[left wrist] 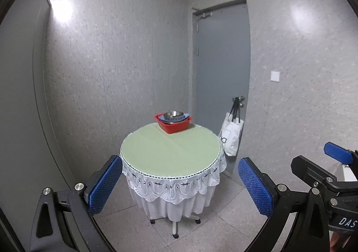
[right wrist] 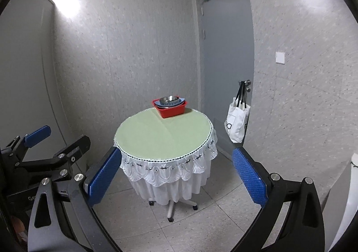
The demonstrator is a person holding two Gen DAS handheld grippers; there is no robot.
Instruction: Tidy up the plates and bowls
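Observation:
A red bin (left wrist: 174, 125) stands at the far edge of a round table (left wrist: 170, 151) with a pale green top. It holds a stack of blue plates (left wrist: 177, 119) with a metal bowl (left wrist: 172, 115) on top. The same bin (right wrist: 170, 110) and metal bowl (right wrist: 169, 98) show in the right wrist view. My left gripper (left wrist: 180, 184) is open and empty, well back from the table. My right gripper (right wrist: 176, 176) is open and empty, also away from the table. Each gripper shows at the edge of the other's view: right (left wrist: 331, 162), left (right wrist: 53, 140).
The table (right wrist: 163, 137) has a white lace skirt and a wheeled base on a tiled floor. A grey door (left wrist: 220, 77) is behind it on the right, with a white tote bag (left wrist: 231, 137) hanging from its handle. Grey walls close the corner.

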